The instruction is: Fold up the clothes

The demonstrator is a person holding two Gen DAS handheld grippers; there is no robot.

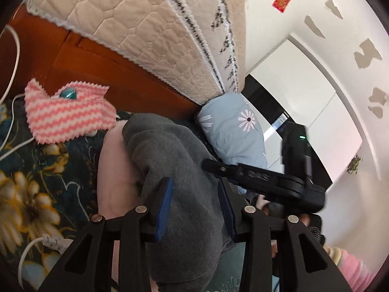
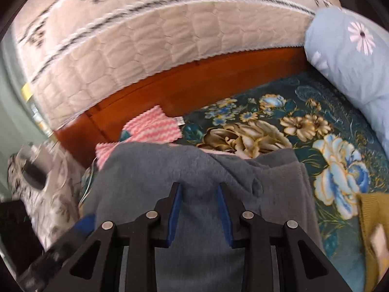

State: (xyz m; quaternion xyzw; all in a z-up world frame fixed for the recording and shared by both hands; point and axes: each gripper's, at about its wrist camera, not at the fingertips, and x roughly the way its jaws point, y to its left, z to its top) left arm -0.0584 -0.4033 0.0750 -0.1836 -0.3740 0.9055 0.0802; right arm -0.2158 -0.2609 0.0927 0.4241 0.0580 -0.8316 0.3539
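A grey fleece garment (image 1: 175,160) hangs bunched over the dark floral blanket (image 1: 29,194), with pale pink cloth (image 1: 114,170) showing under its left side. My left gripper (image 1: 195,206) is shut on a thick fold of it, and the fleece fills the gap between the blue pads (image 1: 165,206). In the right wrist view the same grey garment (image 2: 170,168) spreads in front of my right gripper (image 2: 199,209), which is shut on its near edge. The right gripper (image 1: 218,168) also reaches across just beyond the left one.
A pink-and-white zigzag cloth (image 1: 70,114) lies by the orange wooden board (image 1: 97,68). A quilted mattress (image 1: 136,24) leans behind it. A light blue daisy pillow (image 2: 345,56) lies at the right, a mustard cloth (image 2: 374,231) at the near right, and white cables (image 1: 14,48) at the left.
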